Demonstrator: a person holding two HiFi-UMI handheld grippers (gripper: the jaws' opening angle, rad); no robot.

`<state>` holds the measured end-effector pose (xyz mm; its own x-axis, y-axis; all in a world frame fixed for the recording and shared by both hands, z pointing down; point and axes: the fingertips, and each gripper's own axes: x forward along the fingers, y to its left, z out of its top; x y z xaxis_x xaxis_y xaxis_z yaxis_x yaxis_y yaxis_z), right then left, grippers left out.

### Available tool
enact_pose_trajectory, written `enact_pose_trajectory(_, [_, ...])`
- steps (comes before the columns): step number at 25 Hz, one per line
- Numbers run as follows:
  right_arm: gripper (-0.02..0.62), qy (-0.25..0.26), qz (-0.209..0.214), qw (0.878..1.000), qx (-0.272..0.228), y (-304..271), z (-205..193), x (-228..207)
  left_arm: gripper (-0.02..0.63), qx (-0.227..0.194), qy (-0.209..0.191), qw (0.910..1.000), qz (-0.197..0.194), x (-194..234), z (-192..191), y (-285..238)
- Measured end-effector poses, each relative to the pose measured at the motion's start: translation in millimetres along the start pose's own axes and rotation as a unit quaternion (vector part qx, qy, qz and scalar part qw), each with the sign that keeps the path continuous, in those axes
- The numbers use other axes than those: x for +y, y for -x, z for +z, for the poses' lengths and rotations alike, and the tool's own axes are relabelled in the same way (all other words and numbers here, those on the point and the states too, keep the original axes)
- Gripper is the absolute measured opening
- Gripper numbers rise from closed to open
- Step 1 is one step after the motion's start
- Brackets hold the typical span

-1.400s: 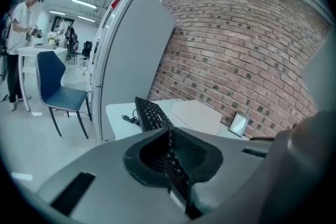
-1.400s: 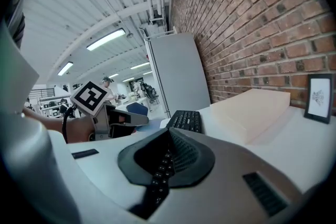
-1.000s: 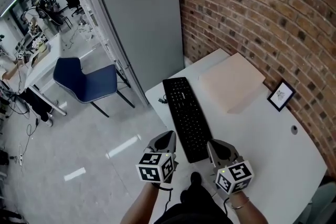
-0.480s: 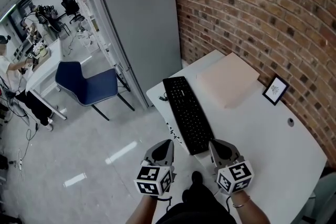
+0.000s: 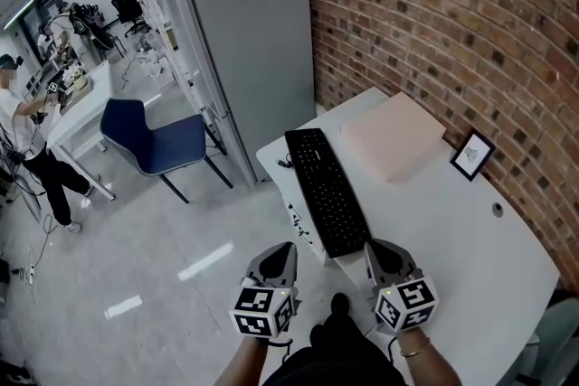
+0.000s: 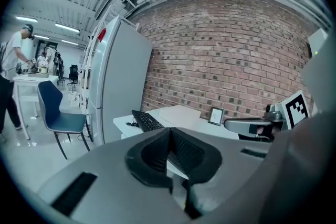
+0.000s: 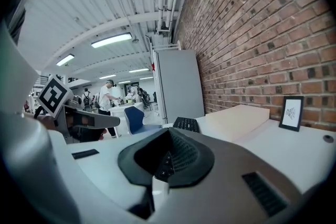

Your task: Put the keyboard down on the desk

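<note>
The black keyboard (image 5: 326, 190) lies flat on the white desk (image 5: 443, 230), along its left edge, and nothing holds it. Both grippers hover just short of its near end. My left gripper (image 5: 282, 249) is off the desk's edge, above the floor, with its jaws shut on nothing. My right gripper (image 5: 380, 247) is at the desk's near corner, just right of the keyboard's end, shut and empty too. The left gripper view shows the keyboard (image 6: 147, 120) beyond the closed jaws (image 6: 169, 130). In the right gripper view the keyboard (image 7: 185, 124) lies ahead of the closed jaws (image 7: 169, 131).
A flat beige box (image 5: 393, 136) lies at the desk's far end, beside the keyboard. A small framed picture (image 5: 472, 155) leans on the brick wall (image 5: 452, 23). A tall grey cabinet (image 5: 244, 41) and a blue chair (image 5: 149, 140) stand to the left. A person (image 5: 27, 149) stands far left.
Both grippers have drawn back a little from the keyboard's near end. The keyboard has stayed on the desk. A person has come into view at the far left.
</note>
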<state>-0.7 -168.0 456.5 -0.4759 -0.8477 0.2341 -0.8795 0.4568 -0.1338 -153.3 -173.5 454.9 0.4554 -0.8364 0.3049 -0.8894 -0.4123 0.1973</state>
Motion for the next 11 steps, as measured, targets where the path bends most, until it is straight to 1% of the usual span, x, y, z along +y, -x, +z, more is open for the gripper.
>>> enact_pose_trajectory(6, [0.005, -0.003, 0.0, 1.0, -0.003, 6.9, 0.8, 1.2, 0.009, -0.011, -0.01, 0.9999, 0.003, -3.9, 9.0, 8.5])
enact_pose_trajectory(11, [0.005, -0.016, -0.001, 1.0, 0.008, 19.5, -8.5, 5.7, 0.009, -0.007, -0.007, 0.9999, 0.003, -7.0, 8.6, 19.0])
